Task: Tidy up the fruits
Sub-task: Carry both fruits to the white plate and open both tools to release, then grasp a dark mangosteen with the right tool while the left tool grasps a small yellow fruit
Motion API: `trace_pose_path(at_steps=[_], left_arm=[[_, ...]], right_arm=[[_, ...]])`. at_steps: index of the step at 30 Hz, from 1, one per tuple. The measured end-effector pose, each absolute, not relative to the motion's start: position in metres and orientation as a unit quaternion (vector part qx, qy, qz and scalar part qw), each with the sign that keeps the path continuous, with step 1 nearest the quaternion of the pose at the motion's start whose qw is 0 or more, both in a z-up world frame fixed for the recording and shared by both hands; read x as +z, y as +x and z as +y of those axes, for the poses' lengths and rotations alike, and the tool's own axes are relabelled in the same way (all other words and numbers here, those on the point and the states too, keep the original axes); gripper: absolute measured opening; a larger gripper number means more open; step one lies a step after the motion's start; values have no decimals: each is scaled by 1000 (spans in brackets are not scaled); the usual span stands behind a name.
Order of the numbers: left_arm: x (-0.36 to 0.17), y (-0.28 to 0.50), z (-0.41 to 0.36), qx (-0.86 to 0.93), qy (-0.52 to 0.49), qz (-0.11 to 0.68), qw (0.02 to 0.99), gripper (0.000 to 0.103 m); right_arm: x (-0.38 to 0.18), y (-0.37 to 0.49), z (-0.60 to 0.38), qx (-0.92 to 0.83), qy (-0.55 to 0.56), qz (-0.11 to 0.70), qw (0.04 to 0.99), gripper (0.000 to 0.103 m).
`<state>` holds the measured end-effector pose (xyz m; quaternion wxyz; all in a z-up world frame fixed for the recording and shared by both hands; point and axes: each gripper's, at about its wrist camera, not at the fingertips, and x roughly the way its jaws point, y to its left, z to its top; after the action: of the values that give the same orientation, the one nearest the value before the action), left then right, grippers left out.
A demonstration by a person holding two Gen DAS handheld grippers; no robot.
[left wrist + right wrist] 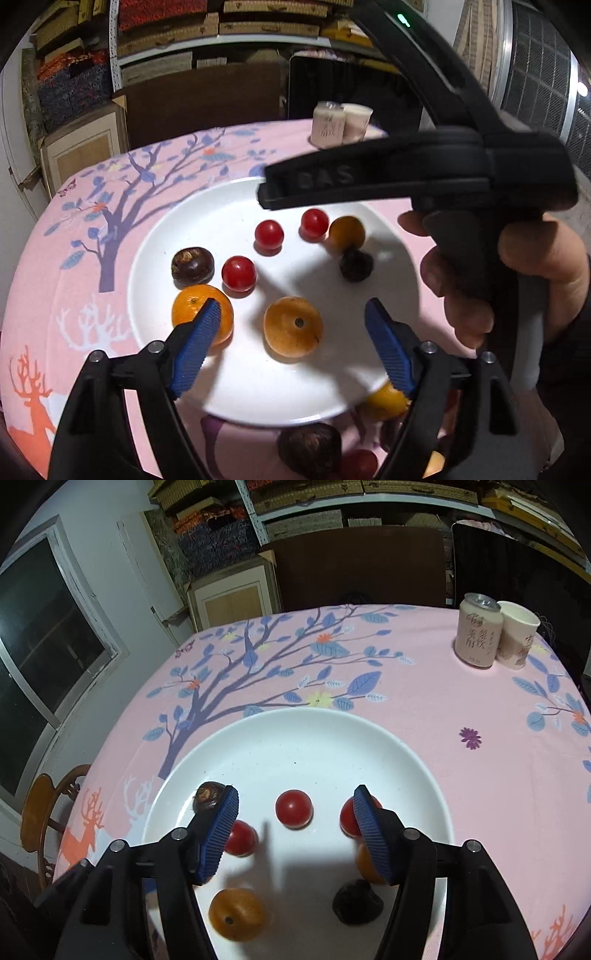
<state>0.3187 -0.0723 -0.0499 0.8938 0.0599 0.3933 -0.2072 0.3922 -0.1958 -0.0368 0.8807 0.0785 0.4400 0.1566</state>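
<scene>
A white plate (258, 391) on the pink tablecloth holds three red cherry tomatoes (269, 235), oranges (293, 326) and dark brown fruits (192, 266). My left gripper (293, 314) is open and empty, low over the plate's near part, with an orange between its blue fingers. My right gripper (295, 805) is open and empty above the plate (314, 734), with a tomato (294, 809) between its fingers; an orange (236, 914) and a dark fruit (356, 901) lie nearer. The right gripper's body (406, 173) shows in the left wrist view, over the plate's far rim.
More fruits lie on the cloth in front of the plate: an orange (384, 402), a brown fruit (309, 448) and a red one (360, 463). A pink can (478, 635) and a paper cup (517, 635) stand at the far right. A wooden chair (48, 812) stands left of the table.
</scene>
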Motion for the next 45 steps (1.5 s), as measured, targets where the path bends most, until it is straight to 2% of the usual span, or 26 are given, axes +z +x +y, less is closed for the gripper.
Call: trace_pose_path(at_steps=[4, 9, 15, 19, 22, 26, 33, 38, 45], left_arm=[[-25, 283, -57, -212, 54, 373, 902, 85], [-22, 218, -36, -201, 71, 356, 910, 94], [-59, 149, -21, -191, 93, 381, 900, 94], [-80, 127, -12, -184, 80, 400, 894, 94], [-89, 122, -11, -180, 66, 418, 888, 94], [-97, 118, -11, -170, 64, 424, 887, 94], [-95, 117, -11, -167, 63, 420, 890, 94], [-95, 121, -15, -165, 67, 422, 889, 94], [-92, 127, -18, -153, 69, 414, 895, 92]], right_arm=[[-14, 358, -212, 150, 74, 429, 888, 65], [0, 266, -223, 148, 33, 405, 902, 66], [-33, 142, -220, 150, 9, 396, 906, 66], [-63, 99, -201, 153, -12, 403, 902, 66], [-74, 95, -193, 164, -4, 412, 896, 65], [-82, 108, -199, 171, 44, 424, 888, 53], [-88, 122, -197, 146, 44, 429, 890, 48], [-94, 130, -203, 142, 68, 440, 884, 27], [-94, 119, -212, 145, 89, 427, 888, 26]])
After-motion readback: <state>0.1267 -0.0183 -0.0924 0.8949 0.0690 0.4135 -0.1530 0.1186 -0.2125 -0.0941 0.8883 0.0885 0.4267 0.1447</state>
